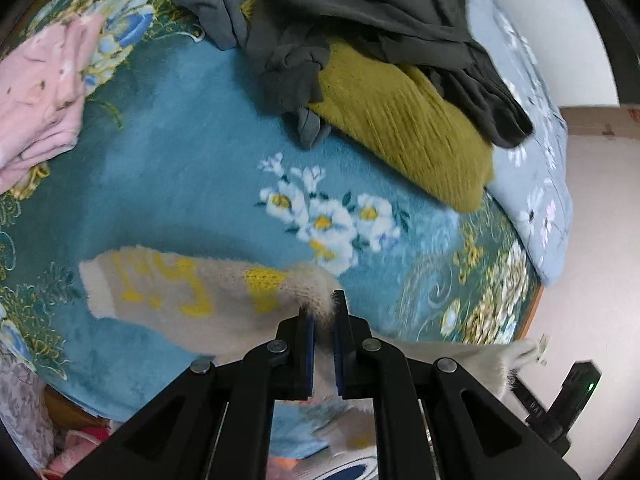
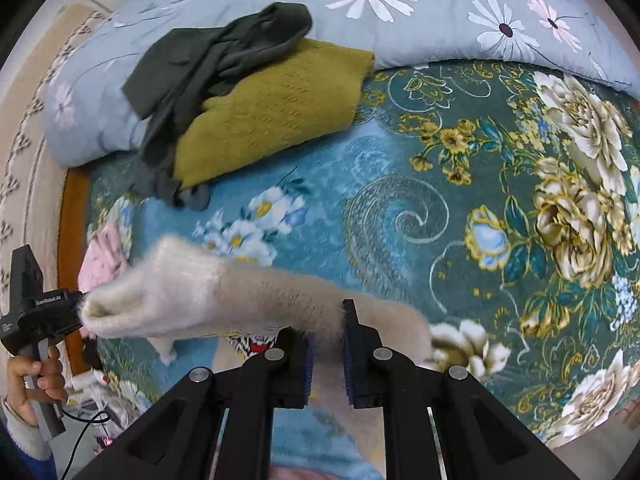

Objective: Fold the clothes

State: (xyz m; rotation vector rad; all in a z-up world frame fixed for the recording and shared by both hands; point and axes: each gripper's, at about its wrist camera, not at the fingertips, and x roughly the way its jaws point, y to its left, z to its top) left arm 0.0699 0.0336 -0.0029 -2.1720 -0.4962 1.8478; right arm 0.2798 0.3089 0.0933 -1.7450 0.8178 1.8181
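A fluffy cream sweater with yellow lettering [image 1: 168, 292] hangs stretched above the teal floral blanket [image 1: 172, 184]. My left gripper [image 1: 323, 320] is shut on a bunch of its cream knit, the body and a sleeve trailing to the left. In the right wrist view the same cream sweater [image 2: 224, 300] runs across the frame, and my right gripper [image 2: 326, 340] is shut on its fuzzy fabric. The left gripper's black body [image 2: 32, 312] shows at the far left, held by a hand [image 2: 32, 376]. The sweater's lower part is hidden behind the fingers.
A folded mustard knit [image 1: 408, 128] with dark grey garments [image 1: 328, 28] draped over it lies at the back. A pink garment [image 1: 40, 92] lies at the left. A light-blue daisy quilt [image 2: 440, 12] lines the far side. The bed's wooden edge [image 2: 72, 248] is near.
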